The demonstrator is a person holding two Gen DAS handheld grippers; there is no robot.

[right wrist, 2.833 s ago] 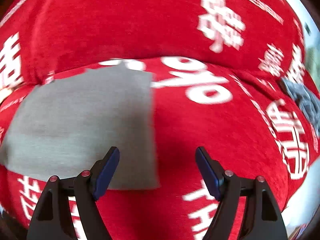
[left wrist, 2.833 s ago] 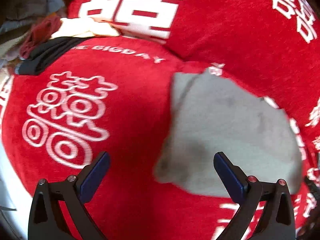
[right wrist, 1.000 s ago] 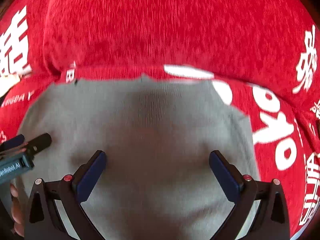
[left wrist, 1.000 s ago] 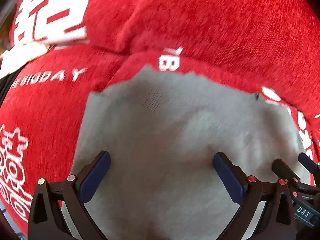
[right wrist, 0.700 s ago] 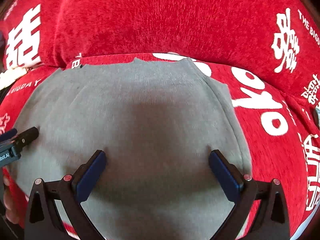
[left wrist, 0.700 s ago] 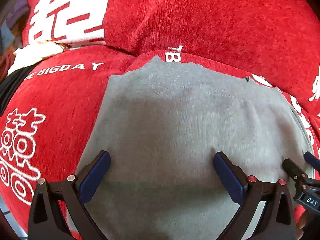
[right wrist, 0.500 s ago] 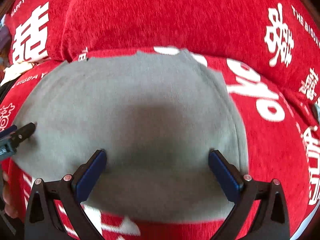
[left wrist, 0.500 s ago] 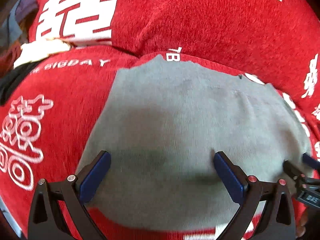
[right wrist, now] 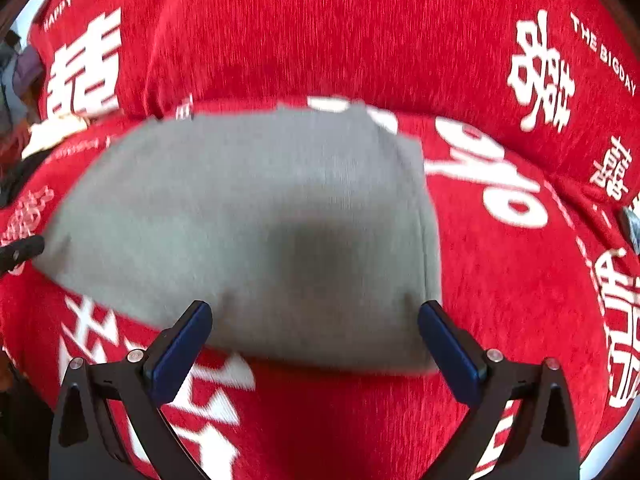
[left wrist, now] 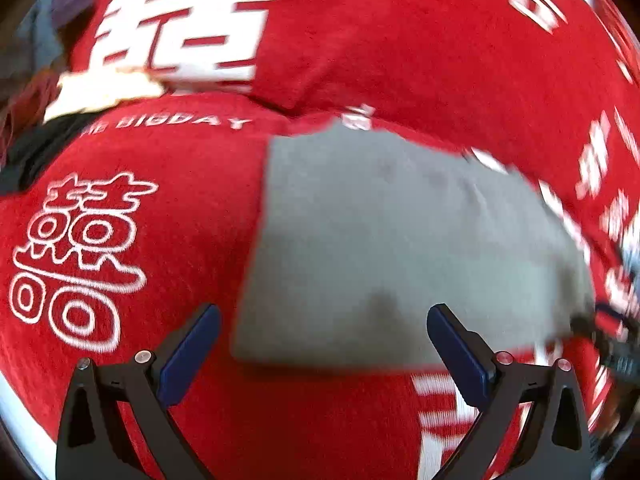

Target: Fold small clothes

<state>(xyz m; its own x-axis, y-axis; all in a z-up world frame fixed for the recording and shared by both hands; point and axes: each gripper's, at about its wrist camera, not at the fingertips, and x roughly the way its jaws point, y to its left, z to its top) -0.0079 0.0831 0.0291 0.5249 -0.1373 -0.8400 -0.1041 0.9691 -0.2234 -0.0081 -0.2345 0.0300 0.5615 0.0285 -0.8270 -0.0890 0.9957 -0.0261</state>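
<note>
Grey garment (right wrist: 260,216) flat on red cover (right wrist: 500,280); both hand-held grippers (left wrist: 322,344) (right wrist: 314,340) spread wide, empty

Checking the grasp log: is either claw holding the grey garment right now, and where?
Nothing is held. The left claw and right claw are both open above the grey garment, which lies flat.

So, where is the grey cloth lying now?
The grey cloth lies flat on the red cover, just ahead of both open grippers; in the left wrist view it sits right of centre, below the seam of the red back cushion.
</note>
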